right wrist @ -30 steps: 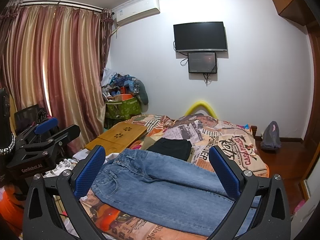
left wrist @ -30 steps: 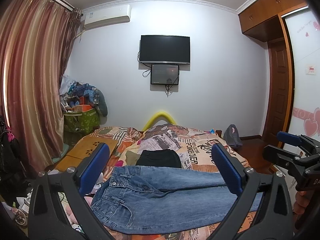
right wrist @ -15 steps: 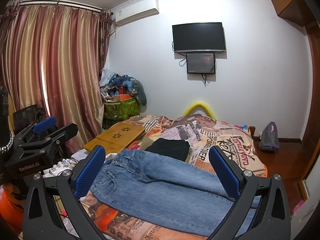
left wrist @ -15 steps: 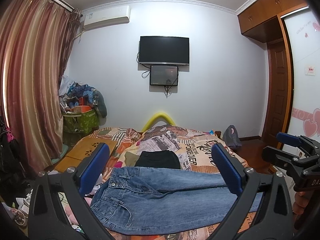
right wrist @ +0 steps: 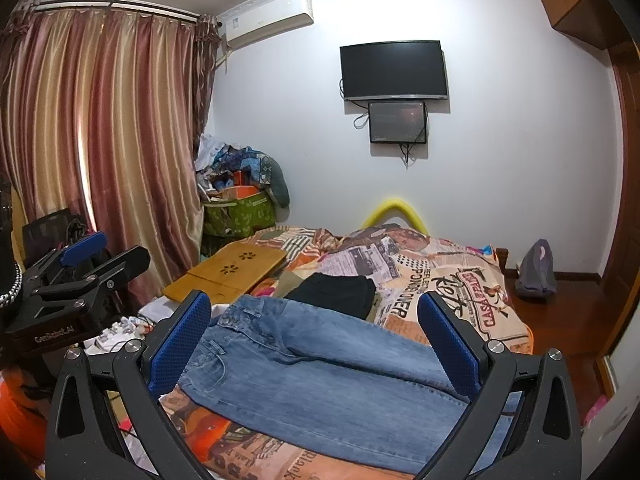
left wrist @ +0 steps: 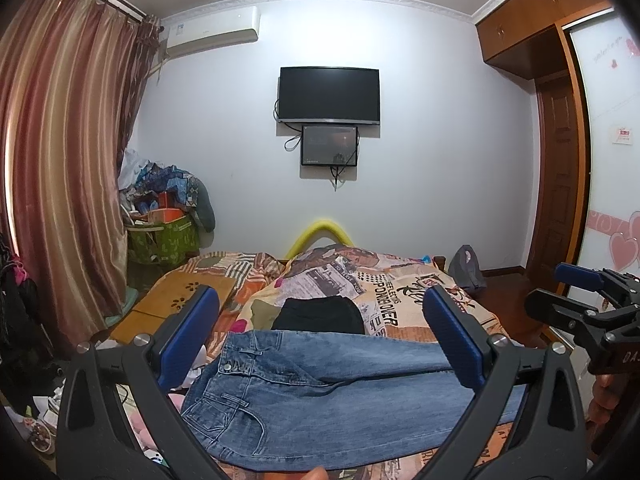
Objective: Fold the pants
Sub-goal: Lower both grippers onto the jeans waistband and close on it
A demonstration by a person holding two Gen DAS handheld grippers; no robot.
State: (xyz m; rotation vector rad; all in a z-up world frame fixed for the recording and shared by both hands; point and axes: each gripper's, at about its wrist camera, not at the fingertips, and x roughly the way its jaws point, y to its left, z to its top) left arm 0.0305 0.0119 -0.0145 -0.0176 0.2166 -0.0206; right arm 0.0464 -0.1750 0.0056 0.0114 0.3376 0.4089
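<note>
Blue jeans lie flat across the near end of the bed, waistband to the left, legs running right. My left gripper hovers above them, open and holding nothing. In the right wrist view the same jeans spread under my right gripper, which is open too. My right gripper shows at the right edge of the left wrist view, my left gripper at the left edge of the right wrist view. Both are above the fabric, apart from it.
A folded black garment lies just beyond the jeans. A wooden lap table rests on the bed's left side. Curtains, a green basket of clutter, a wall TV and a wardrobe ring the bed.
Both grippers have shifted only slightly; the jeans lie as before.
</note>
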